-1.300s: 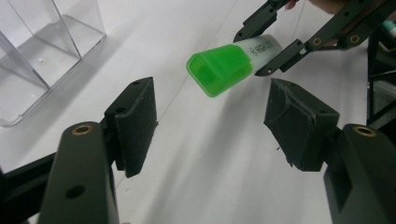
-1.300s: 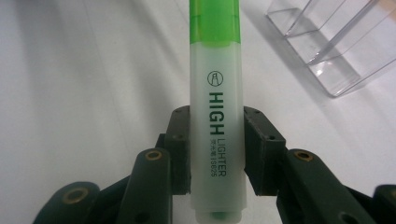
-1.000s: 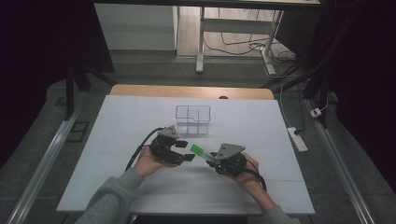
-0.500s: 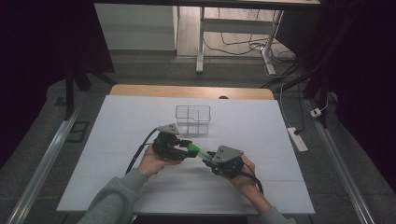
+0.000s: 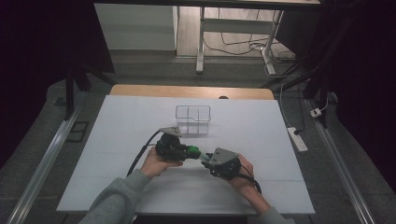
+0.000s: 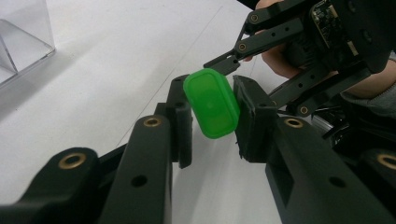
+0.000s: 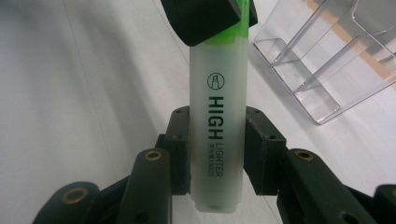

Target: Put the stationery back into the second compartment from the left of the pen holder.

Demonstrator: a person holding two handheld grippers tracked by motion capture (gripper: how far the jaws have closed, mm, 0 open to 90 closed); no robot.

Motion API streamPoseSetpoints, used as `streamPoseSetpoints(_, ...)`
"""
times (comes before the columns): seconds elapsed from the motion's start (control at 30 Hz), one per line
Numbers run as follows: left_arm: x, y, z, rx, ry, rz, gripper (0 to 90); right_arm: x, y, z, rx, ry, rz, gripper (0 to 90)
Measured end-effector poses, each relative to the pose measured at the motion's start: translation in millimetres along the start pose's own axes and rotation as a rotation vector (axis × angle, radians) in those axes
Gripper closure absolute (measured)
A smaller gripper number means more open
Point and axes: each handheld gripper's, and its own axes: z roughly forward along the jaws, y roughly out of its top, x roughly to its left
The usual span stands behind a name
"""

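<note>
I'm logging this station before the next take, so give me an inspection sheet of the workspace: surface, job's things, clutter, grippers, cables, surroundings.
Surface: white table top, bare around the hands.
Job's things: green-capped translucent highlighter pen held off the table between both grippers; clear plastic divided organiser stands behind them.
Clutter: nothing seen.
Grippers: left gripper has its fingers at the green cap end; whether they press it is unclear. Right gripper is shut on the pen's barrel.
Cables: a black cable trails from the left gripper; floor cables lie beyond the table.
Surroundings: white power strip on the floor at right; dark room.
</note>
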Motion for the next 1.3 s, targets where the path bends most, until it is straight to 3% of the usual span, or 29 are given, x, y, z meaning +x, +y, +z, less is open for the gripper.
streamPoseSetpoints(0.1, -2.7, 0.7, -1.9, -0.002, 0.032, 0.019, 71.1, -3.1, -1.4, -0.4, -0.004, 0.009, 0.026, 58.8)
streamPoseSetpoints(0.33, 5.6, 0.0, -17.0, -0.043, 0.055, -0.010, 72.0, -19.1, -8.7, -10.3, -0.046, 0.027, 0.171, 47.2)
streamPoseSetpoints(0.4, 7.5, -0.4, -20.3, -0.051, 0.060, -0.015, 72.1, -21.8, -10.6, -12.8, -0.041, 0.025, 0.187, 45.0)
streamPoseSetpoints(0.9, 17.6, -3.0, -41.9, -0.095, 0.107, -0.028, 73.8, -45.8, -53.6, -54.0, -0.030, -0.011, 0.356, 37.1)
streamPoseSetpoints(1.3, 23.5, -0.5, -59.6, -0.144, 0.133, -0.032, 73.9, -52.3, -77.4, -72.1, -0.007, -0.059, 0.393, 36.4)
